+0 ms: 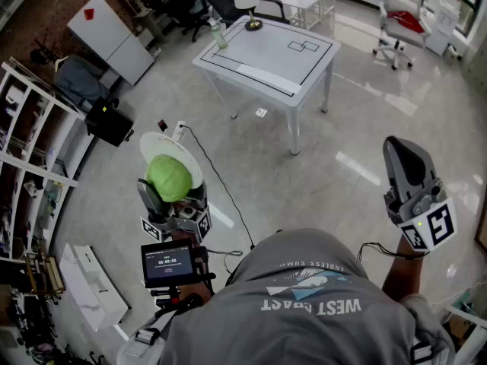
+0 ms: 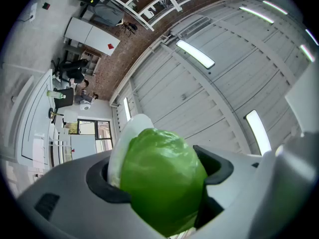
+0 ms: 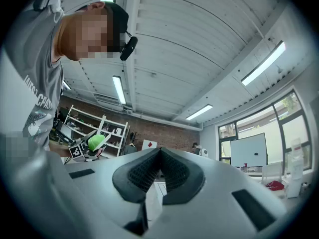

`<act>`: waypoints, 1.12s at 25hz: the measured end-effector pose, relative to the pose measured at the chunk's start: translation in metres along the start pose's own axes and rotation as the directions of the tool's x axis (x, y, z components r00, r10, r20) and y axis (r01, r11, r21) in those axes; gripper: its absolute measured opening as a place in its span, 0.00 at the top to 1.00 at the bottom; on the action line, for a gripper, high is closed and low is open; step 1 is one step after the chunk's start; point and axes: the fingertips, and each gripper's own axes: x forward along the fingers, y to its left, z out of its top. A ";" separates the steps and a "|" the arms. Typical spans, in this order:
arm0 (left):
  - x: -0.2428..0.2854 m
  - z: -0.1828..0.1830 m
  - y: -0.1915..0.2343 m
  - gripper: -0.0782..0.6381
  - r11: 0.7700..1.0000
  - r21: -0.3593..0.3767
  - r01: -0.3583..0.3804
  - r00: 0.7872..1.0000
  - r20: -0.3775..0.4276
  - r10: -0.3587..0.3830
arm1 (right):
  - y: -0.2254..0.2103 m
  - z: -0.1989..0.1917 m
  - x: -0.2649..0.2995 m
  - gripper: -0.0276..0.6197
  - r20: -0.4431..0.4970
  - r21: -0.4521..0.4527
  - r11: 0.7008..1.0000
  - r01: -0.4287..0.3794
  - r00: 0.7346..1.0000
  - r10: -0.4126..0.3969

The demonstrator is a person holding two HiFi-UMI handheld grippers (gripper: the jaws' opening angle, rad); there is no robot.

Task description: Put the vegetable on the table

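Progress is partial: the vegetable (image 1: 169, 176), a white plate (image 1: 162, 146) against it, is clamped in the left gripper (image 2: 159, 176) at eight o'clock of the head view, the right gripper (image 3: 160, 164) closed on nothing, and the table (image 1: 266, 58) at twelve o'clock stands well apart, so carrying and setting down remain.

The vegetable (image 1: 168, 178) is green, the plate (image 1: 157, 144) white, the table (image 1: 259, 55) white with black lines.

We wear a grey T-shirt (image 1: 304, 303) with white lettering and a pale mountain print. Our grey plastic left gripper (image 1: 170, 179) bears a small black screen (image 1: 167, 263). Our grey right gripper (image 1: 401, 147) has black ribbed pads (image 3: 144, 173) and a black-and-white marker cube (image 1: 430, 226).
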 end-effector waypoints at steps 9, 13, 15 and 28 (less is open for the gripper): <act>0.031 0.010 0.043 0.34 1.000 -0.019 0.008 0.997 -0.071 -0.010 | -0.009 -0.009 0.033 0.95 0.005 0.008 1.000 0.029 1.000 -0.029; 0.032 -0.003 0.061 0.34 1.000 -0.001 -0.009 0.998 -0.056 0.009 | -0.028 -0.026 0.045 0.95 0.001 0.027 1.000 -0.014 1.000 0.014; 0.035 -0.026 0.079 0.34 1.000 0.008 -0.010 0.998 -0.057 0.010 | -0.053 -0.038 0.040 0.95 0.011 0.031 0.999 -0.028 1.000 0.027; 0.072 -0.043 0.075 0.34 0.999 0.042 -0.012 1.000 -0.020 0.013 | -0.093 -0.011 0.062 0.94 0.045 0.065 0.992 -0.104 0.994 0.101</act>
